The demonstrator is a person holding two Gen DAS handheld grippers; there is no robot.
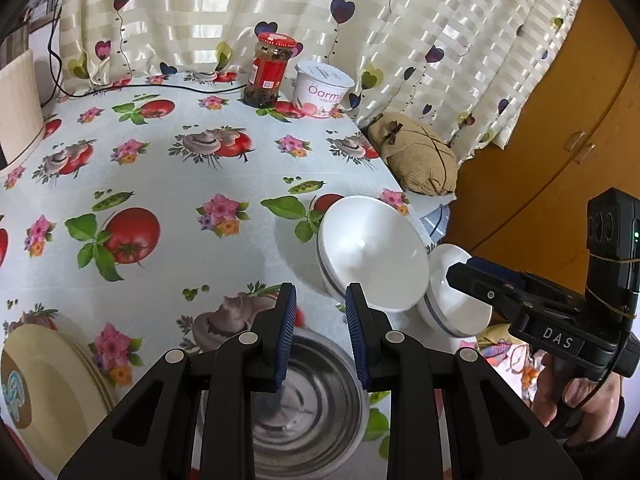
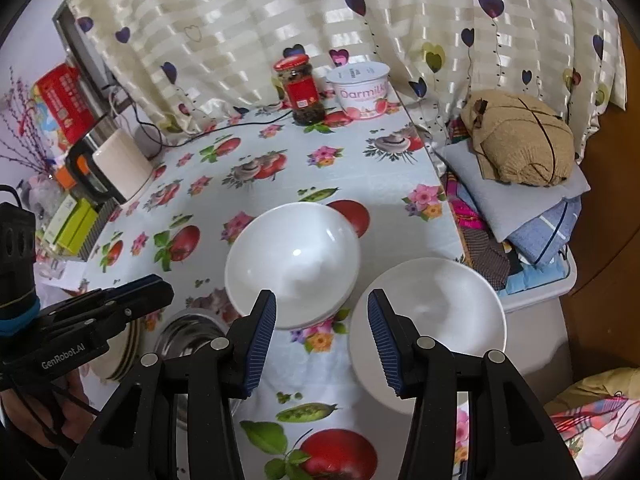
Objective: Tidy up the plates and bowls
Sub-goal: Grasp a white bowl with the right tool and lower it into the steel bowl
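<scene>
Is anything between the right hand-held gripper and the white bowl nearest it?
Nothing visible. The right hand-held gripper hangs open over bare tablecloth, and the near white bowl lies just beyond its right finger, beside the other white bowl.

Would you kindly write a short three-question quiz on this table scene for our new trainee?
1. True or false: the left tongs grip the shiny steel bowl.
2. How many white ceramic bowl stacks stand on the flowered tablecloth? A) one B) two C) four
3. Fill in: the red-lidded glass jar stands beside the white ____ tub.

Key:
1. False; both the left and right tongs are open and empty.
2. B: the far stack and the near stack.
3. Yogurt.
</scene>
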